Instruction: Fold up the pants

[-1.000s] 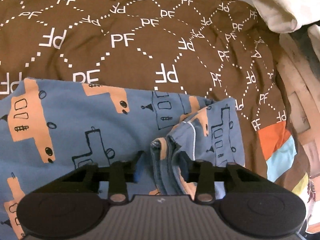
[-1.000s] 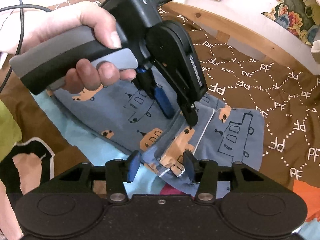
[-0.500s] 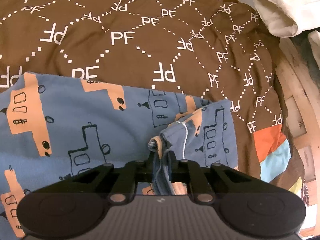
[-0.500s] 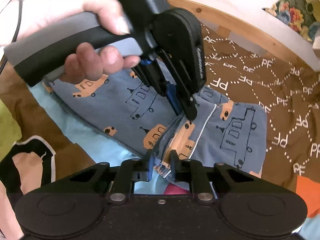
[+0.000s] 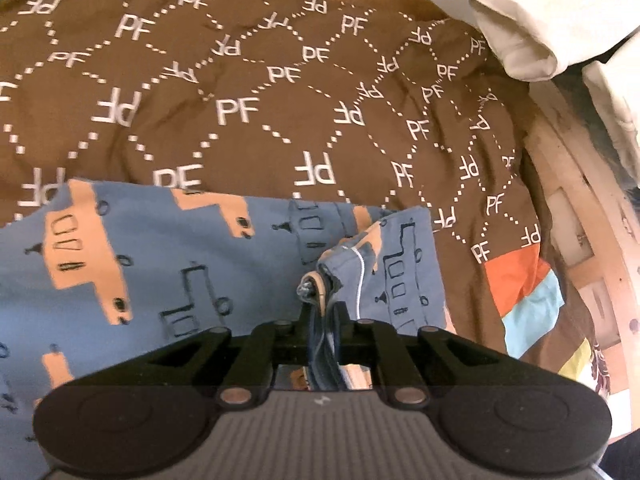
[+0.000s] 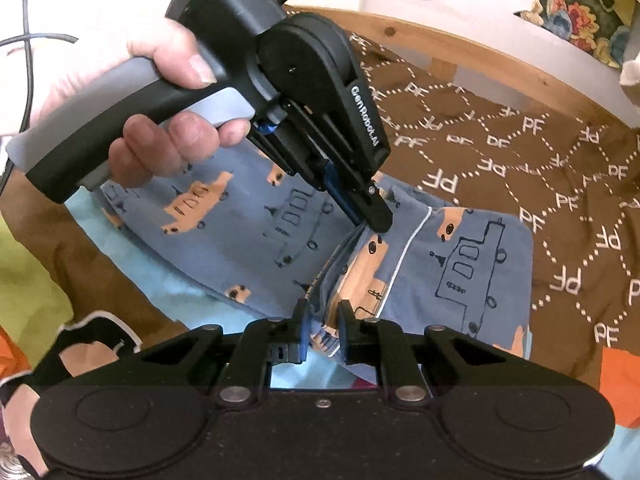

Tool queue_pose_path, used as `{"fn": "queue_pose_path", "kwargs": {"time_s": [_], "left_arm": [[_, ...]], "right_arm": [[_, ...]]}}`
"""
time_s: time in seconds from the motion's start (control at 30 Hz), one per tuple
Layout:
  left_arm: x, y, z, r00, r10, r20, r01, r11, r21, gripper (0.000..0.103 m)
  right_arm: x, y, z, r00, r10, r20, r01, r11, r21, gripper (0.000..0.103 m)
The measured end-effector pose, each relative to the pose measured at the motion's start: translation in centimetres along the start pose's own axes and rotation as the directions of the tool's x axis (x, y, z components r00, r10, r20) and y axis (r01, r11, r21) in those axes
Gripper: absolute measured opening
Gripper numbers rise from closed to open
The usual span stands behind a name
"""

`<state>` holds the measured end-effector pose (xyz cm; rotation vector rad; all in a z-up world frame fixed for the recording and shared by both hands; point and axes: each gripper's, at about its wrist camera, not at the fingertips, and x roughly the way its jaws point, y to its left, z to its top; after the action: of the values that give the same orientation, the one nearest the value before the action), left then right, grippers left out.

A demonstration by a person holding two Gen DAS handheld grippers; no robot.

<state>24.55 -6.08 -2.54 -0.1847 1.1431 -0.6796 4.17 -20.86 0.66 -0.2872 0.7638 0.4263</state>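
The blue pants (image 5: 168, 264), printed with orange and outlined vehicles, were spread across a brown bedspread (image 5: 248, 92) marked with white "PF" letters. A bunched edge of the pants was pinched between the left tongs (image 5: 324, 316), whose jaws had just been closing and were clamped tight on the gathered fabric; a frayed tuft of cloth stood up just beyond the fingertips. In the right wrist view, the left tongs (image 6: 370, 220) were seen gripped by a hand (image 6: 160, 92), their tips pressed onto the top of a raised fold of the pants (image 6: 460, 264). Nearer the camera, the same ridge of fabric was caught between the right tongs (image 6: 323, 312), which had also just been closing and were clamped on the hem, a white piped seam running just beside them. The rest of the garment was laid flat to either side of both tongs. A wooden bed rail (image 6: 460, 52) was seen beyond the bedspread.
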Motion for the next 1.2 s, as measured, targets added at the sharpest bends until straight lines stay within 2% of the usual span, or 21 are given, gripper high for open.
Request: {"fn": "queue_pose_path", "kwargs": {"time_s": [0.33, 0.57, 0.83, 1.1, 1.2], "left_arm": [[-2.7, 3.4, -1.3, 0.999, 0.032, 0.02, -0.032, 0.999, -0.009, 0.009], [-4.1, 6.0, -2.0, 0.998, 0.053, 0.018, -0.052, 0.997, -0.063, 0.009], [-5.4, 6.9, -2.0, 0.997, 0.081, 0.013, -0.08, 0.995, -0.057, 0.009], [-5.0, 7.9, -2.1, 0.994, 0.108, -0.007, -0.109, 0.993, -0.051, 0.009], [-4.9, 7.8, -2.1, 0.994, 0.105, -0.017, -0.105, 0.994, -0.037, 0.01]], "right_arm": [[1.1, 1.9, 1.6, 0.996, 0.09, 0.014, -0.09, 0.995, -0.035, 0.015], [1.7, 3.7, 2.7, 0.988, 0.152, 0.02, -0.15, 0.987, -0.065, 0.015], [2.4, 5.1, 3.6, 0.981, 0.192, 0.024, -0.189, 0.978, -0.09, 0.015], [3.4, 5.9, 3.9, 0.977, 0.214, 0.016, -0.211, 0.971, -0.113, 0.015], [3.5, 5.9, 3.9, 0.977, 0.213, 0.01, -0.211, 0.972, -0.108, 0.019]]}}
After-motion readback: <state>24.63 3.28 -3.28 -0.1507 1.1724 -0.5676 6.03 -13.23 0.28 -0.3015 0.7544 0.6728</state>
